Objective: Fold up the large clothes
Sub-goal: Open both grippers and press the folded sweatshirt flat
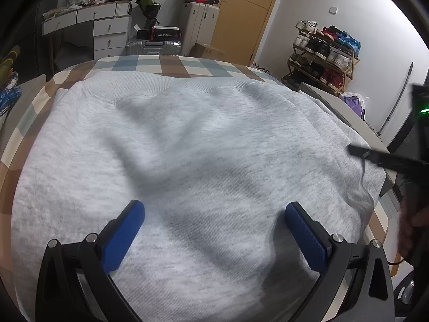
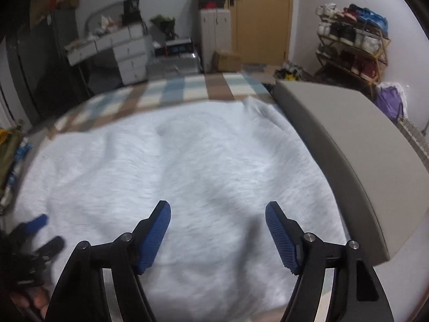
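A large light-grey sweatshirt [image 1: 187,147] lies spread flat over the checked bed, its ribbed hem at the far edge. It also fills the right wrist view [image 2: 174,161], blurred. My left gripper [image 1: 214,214] is open and empty, its blue pads [image 1: 122,238] just above the near part of the cloth. My right gripper [image 2: 217,216] is open and empty over the near right part of the garment. The right gripper shows at the right edge of the left wrist view [image 1: 380,158]. The left gripper shows at the lower left of the right wrist view [image 2: 40,230].
The checked bedsheet [image 1: 171,64] shows beyond the garment. A grey padded bed frame [image 2: 348,145] runs along the right side. Behind stand a white dresser [image 1: 107,32], suitcases [image 1: 152,47], a wooden door [image 1: 241,13] and a shoe rack [image 1: 327,51].
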`<state>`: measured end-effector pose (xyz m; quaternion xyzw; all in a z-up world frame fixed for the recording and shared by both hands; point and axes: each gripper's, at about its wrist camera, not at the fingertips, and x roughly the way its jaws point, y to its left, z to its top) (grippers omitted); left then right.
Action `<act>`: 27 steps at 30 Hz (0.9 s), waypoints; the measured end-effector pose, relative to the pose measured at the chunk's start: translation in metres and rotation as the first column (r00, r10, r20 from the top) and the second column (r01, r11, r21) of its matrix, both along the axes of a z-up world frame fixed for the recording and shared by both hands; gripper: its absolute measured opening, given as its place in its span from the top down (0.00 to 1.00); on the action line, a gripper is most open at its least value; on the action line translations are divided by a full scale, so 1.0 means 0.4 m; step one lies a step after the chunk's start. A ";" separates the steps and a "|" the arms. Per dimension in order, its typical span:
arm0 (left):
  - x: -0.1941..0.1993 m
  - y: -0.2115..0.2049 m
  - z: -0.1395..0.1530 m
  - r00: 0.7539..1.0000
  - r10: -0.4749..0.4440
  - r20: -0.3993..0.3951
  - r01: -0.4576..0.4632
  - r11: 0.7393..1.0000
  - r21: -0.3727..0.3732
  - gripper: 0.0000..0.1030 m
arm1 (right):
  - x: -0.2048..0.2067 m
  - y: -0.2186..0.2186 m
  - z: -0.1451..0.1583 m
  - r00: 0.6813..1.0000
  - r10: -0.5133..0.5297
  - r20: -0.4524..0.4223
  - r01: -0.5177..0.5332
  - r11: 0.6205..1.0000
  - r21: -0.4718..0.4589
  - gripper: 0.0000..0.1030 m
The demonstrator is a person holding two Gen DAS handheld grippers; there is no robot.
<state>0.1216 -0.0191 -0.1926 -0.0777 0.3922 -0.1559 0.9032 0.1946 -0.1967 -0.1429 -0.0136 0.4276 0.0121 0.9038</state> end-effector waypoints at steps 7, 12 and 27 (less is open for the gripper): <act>0.002 -0.004 -0.002 1.000 0.002 0.000 -0.002 1.000 0.002 0.02 | 0.035 0.031 -0.075 0.998 -0.001 -0.062 -0.005 0.995 -0.095 0.48; 0.004 -0.003 -0.007 1.000 0.003 0.002 -0.003 1.000 0.003 0.01 | 0.081 0.042 0.052 0.993 0.073 0.095 -0.075 0.997 0.012 0.59; 0.006 -0.001 -0.013 1.000 0.004 0.004 -0.004 1.000 0.004 0.01 | 0.366 0.089 0.038 0.990 0.108 -0.085 -0.110 0.994 -0.016 0.92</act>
